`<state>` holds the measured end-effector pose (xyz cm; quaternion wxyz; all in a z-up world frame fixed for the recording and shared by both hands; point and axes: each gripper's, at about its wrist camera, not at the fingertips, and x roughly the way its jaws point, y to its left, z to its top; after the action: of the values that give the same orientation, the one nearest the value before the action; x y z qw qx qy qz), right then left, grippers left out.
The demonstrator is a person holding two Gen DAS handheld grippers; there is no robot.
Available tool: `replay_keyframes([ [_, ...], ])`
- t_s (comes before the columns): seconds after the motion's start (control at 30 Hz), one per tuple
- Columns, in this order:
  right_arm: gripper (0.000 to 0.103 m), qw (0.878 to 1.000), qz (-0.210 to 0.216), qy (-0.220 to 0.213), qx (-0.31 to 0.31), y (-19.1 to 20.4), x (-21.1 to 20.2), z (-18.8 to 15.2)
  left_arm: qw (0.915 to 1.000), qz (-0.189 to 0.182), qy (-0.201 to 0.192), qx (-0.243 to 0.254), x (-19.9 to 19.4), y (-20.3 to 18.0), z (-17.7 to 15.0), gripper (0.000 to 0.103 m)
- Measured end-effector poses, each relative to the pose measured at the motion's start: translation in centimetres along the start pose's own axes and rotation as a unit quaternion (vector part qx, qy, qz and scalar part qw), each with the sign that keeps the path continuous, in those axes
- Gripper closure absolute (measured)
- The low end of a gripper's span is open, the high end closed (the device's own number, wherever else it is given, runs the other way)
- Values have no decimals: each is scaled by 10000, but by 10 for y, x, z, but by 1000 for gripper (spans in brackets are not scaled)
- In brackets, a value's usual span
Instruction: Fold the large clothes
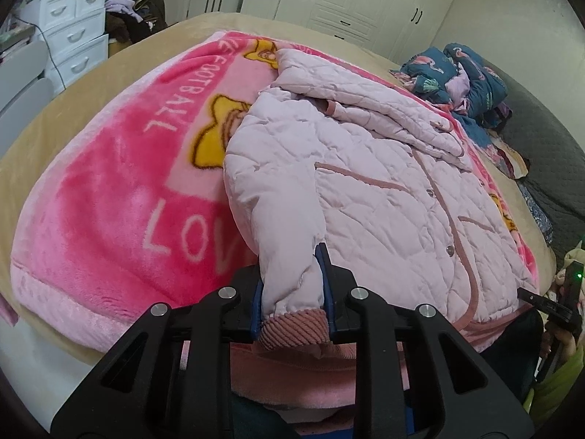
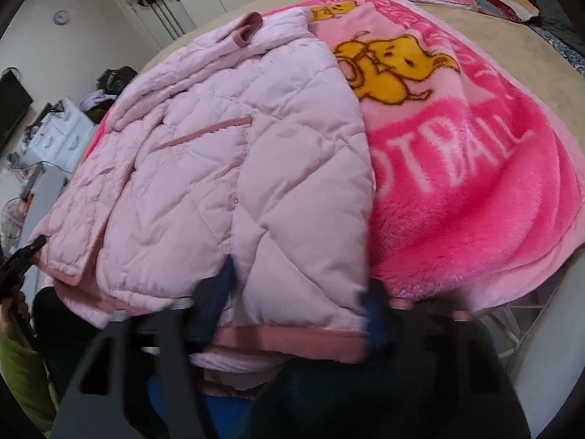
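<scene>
A pale pink quilted jacket (image 1: 384, 201) lies buttoned, front up, on a bright pink blanket (image 1: 109, 201) spread over the bed. One sleeve (image 1: 278, 219) runs down toward me, and my left gripper (image 1: 292, 292) is shut on it just above the ribbed cuff (image 1: 292, 333). In the right wrist view the jacket (image 2: 219, 164) fills the left half and the blanket (image 2: 457, 201) the right. My right gripper (image 2: 296, 303) is blurred. Its blue pads stand on either side of the jacket's near corner above the hem band (image 2: 292, 340), and the left pad dents the fabric.
A heap of blue patterned clothes (image 1: 457, 77) lies at the bed's far right beside a dark grey quilt (image 1: 541, 146). White drawers (image 1: 69, 33) stand at the left and white wardrobes (image 1: 365, 0) behind. Beige sheet (image 1: 36, 139) shows around the blanket.
</scene>
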<state>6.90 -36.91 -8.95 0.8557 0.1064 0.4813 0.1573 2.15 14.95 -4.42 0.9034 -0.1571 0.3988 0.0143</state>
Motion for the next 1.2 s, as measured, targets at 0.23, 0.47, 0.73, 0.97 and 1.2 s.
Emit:
replay_keyframes([
  [0.23, 84, 9965, 464, -679, -122, 12, -32, 11, 9997, -22, -246, 1, -11, -5, 6, 88],
  [0.47, 86, 9884, 758, -1298, -215, 24, -61, 39, 9986, -12, -501, 192, -20, -20, 22, 89],
  [0.73, 87, 9802, 979, -1704, -261, 37, -76, 71, 9970, -66, -735, 250, -26, -28, 44, 89],
  [0.97, 87, 9776, 968, -1839, -328, 44, -80, 95, 9954, -57, -899, 341, -26, -39, 63, 89],
  [1.2, 87, 9775, 938, -1867, -281, 44, -77, 111, 9949, -25, -955, 339, -18, -45, 82, 89],
])
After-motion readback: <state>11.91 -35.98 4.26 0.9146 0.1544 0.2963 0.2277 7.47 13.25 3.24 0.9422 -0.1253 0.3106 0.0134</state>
